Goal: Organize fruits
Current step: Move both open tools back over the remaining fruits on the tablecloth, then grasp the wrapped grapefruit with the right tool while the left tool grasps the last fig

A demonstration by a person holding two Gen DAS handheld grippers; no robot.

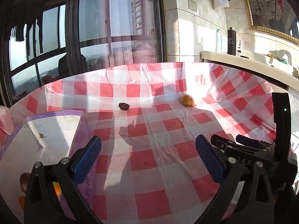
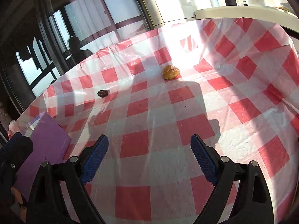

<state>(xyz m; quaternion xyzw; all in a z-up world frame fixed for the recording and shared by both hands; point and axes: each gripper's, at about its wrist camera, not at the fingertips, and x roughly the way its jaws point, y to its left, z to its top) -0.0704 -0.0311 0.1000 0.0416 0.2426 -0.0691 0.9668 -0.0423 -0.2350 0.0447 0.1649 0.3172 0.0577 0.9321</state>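
Note:
A small dark wrinkled fruit (image 1: 123,106) and an orange-yellow fruit (image 1: 187,99) lie apart on the far part of the red-and-white checked tablecloth (image 1: 149,149). Both also show in the right wrist view: the dark fruit (image 2: 103,93) and the orange fruit (image 2: 171,72). A purple-walled box (image 1: 46,130) stands at the left, with dark and orange fruits (image 1: 24,184) inside, partly hidden. My left gripper (image 1: 148,143) is open and empty above the cloth beside the box. My right gripper (image 2: 149,141) is open and empty; it also appears at the right of the left wrist view (image 1: 243,143).
The purple box (image 2: 44,141) sits at the table's left edge. A cream counter (image 1: 243,59) behind the table carries a black bottle (image 1: 231,41) and a white bottle (image 1: 218,41). Windows and curtains lie beyond the far edge. The cloth rises in a fold at the right.

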